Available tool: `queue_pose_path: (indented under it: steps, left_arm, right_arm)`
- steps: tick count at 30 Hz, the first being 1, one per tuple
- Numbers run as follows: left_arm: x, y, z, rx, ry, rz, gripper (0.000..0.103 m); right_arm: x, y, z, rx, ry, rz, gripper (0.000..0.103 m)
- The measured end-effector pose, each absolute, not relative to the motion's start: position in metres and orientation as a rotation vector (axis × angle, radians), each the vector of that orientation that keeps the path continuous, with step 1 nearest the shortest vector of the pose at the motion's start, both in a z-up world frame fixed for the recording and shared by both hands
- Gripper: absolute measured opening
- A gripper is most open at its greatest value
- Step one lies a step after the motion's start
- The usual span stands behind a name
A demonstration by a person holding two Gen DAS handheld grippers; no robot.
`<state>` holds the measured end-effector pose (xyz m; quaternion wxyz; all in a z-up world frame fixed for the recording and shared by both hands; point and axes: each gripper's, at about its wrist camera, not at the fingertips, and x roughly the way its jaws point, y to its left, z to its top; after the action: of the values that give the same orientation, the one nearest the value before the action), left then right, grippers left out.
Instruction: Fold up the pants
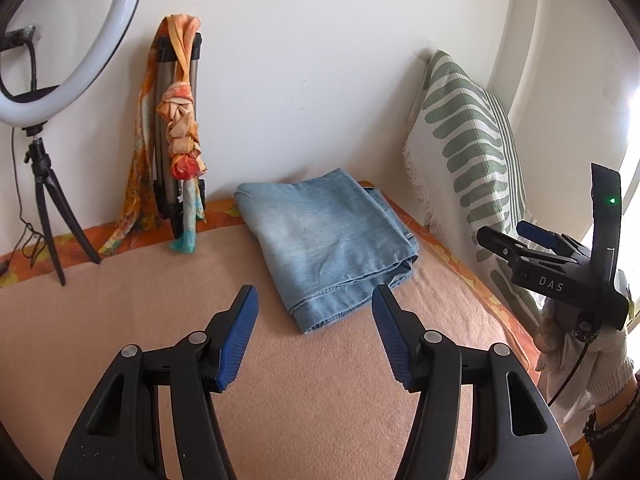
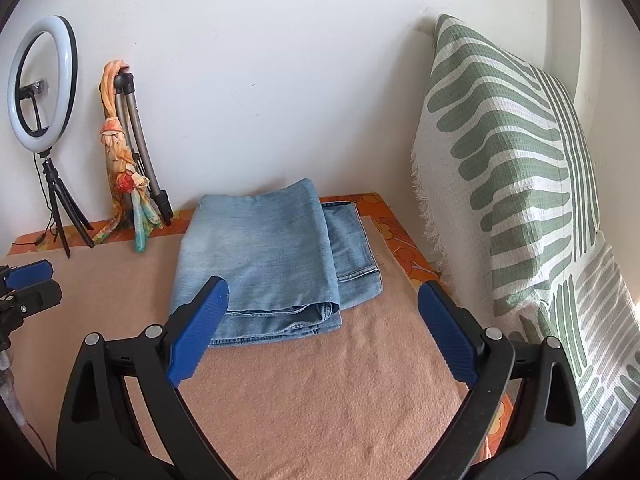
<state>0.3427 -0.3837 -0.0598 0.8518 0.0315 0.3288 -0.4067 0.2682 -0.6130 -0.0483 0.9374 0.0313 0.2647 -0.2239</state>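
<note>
Both grippers – L [image 1: 314,296], R [image 2: 322,292] – agape, empty; folded jeans [image 2: 268,248] on blanket [image 2: 320,392].

A plain white wall [image 2: 280,80] stands behind a bed covered by a peach blanket [image 2: 320,400] over an orange floral sheet [image 2: 400,236]. At the back left corner stand a ring light [image 2: 42,80] and a scarf-draped tripod [image 2: 138,140]. A green-striped cushion [image 2: 512,160] leans along the right edge. Daylight enters from the right.
</note>
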Motion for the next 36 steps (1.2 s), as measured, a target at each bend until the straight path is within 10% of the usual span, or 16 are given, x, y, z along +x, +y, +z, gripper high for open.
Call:
queue_pose_path:
  steps: [36]
  left_arm:
    - [0.241,-0.271,-0.05,0.146,0.48,-0.608,0.103]
  right_arm:
    - [0.158,-0.476,-0.056,0.037,0.441,-0.43,0.103]
